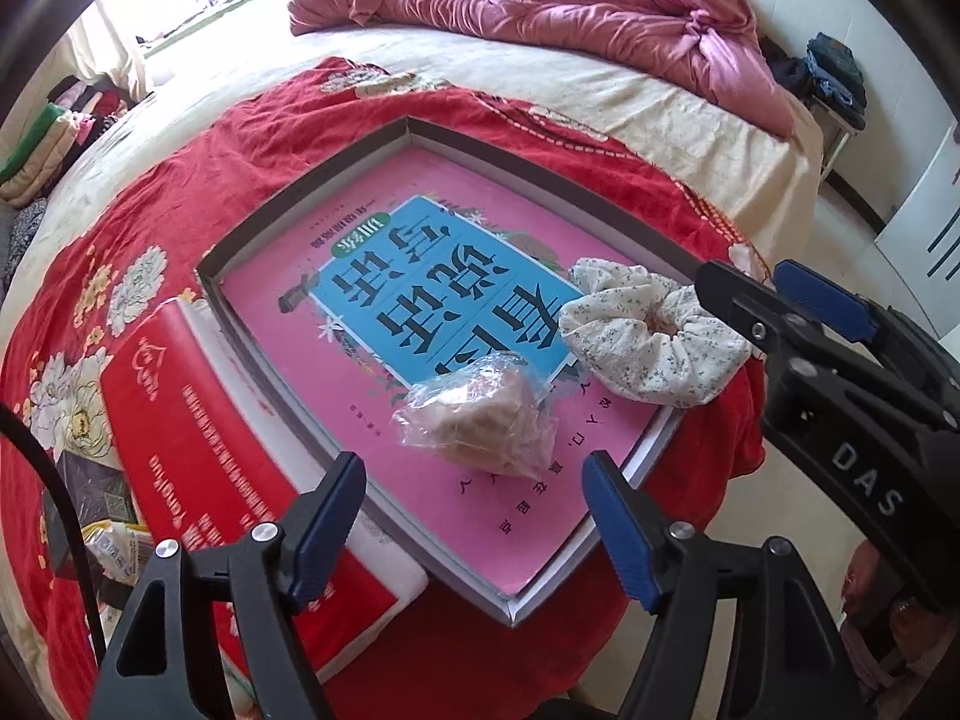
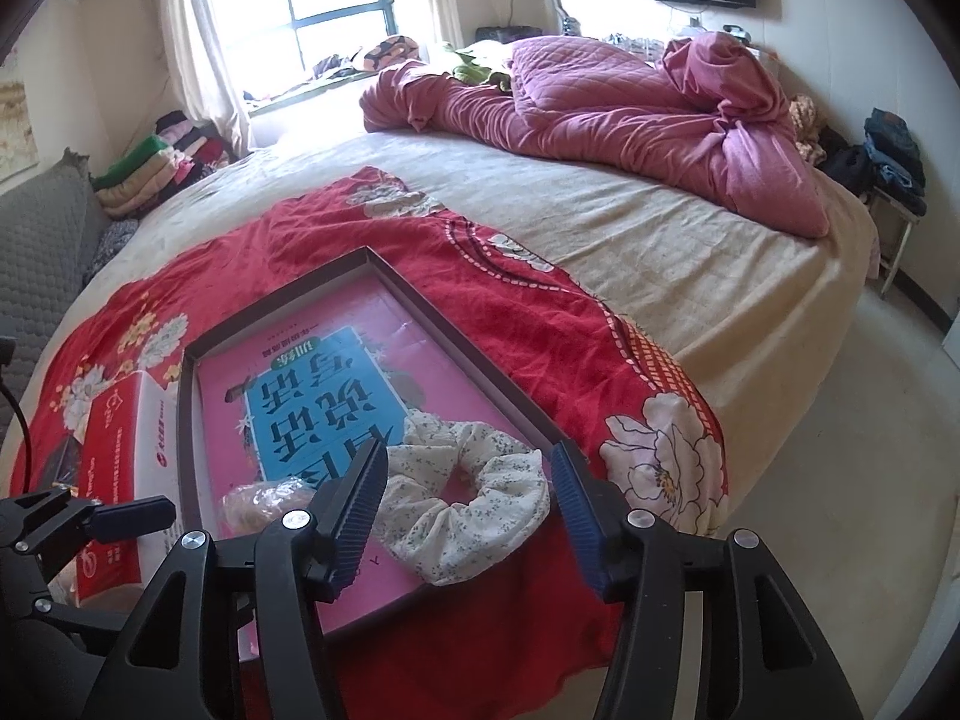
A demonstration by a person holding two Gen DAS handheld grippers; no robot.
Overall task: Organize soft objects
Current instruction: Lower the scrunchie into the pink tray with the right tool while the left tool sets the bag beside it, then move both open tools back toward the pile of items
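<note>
A shallow box lid [image 1: 300, 192] [image 2: 456, 324] lies on a red floral cloth and holds a pink book with a blue label [image 1: 432, 294] [image 2: 312, 414]. A white floral scrunchie [image 1: 648, 336] [image 2: 468, 510] rests on the lid's near right corner, partly over the rim. A clear bag with a beige soft item [image 1: 480, 420] [image 2: 264, 504] lies on the book. My left gripper [image 1: 474, 504] is open, just short of the bag. My right gripper [image 2: 468, 480] [image 1: 774, 294] is open, its fingers either side of the scrunchie, which sits just beyond them.
A red and white carton [image 1: 198, 420] [image 2: 120, 456] lies left of the lid. A crumpled pink quilt [image 1: 540, 0] [image 2: 630, 114] fills the far end of the bed. Folded clothes [image 2: 162, 162] are stacked at the left wall. The bed edge and floor [image 2: 840, 420] are at right.
</note>
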